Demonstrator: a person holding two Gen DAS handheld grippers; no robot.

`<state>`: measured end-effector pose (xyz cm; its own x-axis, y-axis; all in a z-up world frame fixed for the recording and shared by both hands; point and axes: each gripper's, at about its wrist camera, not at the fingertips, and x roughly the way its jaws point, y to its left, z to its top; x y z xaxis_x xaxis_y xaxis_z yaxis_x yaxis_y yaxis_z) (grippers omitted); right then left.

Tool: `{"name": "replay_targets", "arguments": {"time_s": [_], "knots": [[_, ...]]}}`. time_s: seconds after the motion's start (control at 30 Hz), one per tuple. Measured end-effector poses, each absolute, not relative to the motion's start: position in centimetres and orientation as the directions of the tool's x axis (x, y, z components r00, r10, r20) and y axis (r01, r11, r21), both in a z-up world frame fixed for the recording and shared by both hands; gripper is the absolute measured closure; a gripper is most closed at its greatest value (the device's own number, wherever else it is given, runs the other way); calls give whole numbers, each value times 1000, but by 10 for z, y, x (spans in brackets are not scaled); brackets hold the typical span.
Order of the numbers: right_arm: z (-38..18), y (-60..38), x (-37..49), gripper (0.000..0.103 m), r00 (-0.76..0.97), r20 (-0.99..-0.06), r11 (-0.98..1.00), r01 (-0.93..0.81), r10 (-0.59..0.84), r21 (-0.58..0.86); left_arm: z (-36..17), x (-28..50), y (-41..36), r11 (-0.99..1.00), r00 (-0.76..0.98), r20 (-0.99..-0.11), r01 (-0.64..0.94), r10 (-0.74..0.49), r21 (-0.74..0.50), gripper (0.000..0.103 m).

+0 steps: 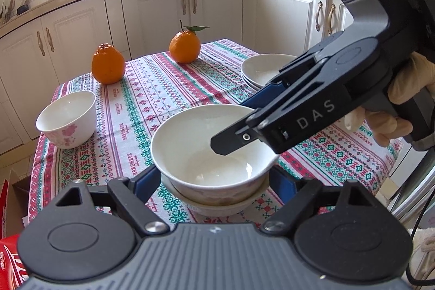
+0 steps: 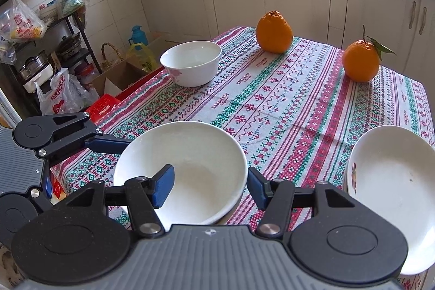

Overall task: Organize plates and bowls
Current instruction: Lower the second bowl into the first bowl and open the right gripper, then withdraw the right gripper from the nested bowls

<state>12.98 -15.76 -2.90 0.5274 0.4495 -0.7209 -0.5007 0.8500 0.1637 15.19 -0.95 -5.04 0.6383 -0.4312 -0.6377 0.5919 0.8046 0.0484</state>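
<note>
A white bowl sits nested in another bowl at the near edge of the patterned tablecloth. My left gripper is open, its jaws on either side of the stacked bowls. My right gripper is open, one finger inside the top bowl and the other outside its rim; it also shows in the left wrist view. A second white bowl with pink flowers stands at the left. A stack of white plates lies at the right.
Two oranges stand at the far side of the table. White kitchen cabinets lie behind. A shelf with bags and cardboard boxes stand on the floor to the left of the table.
</note>
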Motion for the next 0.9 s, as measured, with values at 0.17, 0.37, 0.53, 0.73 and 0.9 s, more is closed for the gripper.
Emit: {"name": "replay_targets", "arguments": {"time_s": [0.17, 0.37, 0.53, 0.73, 0.9], "knots": [[-24, -152, 124, 12, 546, -704, 841, -525, 454, 136, -48, 147, -10, 800, 651, -630, 595, -423, 78, 12], [-30, -144, 118, 10, 544, -718, 840, -534, 434, 103, -47, 143, -4, 804, 654, -631, 589, -416, 81, 12], [-35, -141, 113, 9, 554, -723, 848, -523, 414, 85, -48, 140, 4, 812, 656, -637, 578, -406, 77, 12], [-33, -142, 111, 5, 565, -722, 858, -507, 399, 77, -48, 135, 14, 819, 663, -638, 568, -392, 87, 12], [-20, -145, 110, 1, 586, -701, 857, -510, 407, 72, -46, 132, 31, 833, 685, -633, 542, -361, 111, 11]]}}
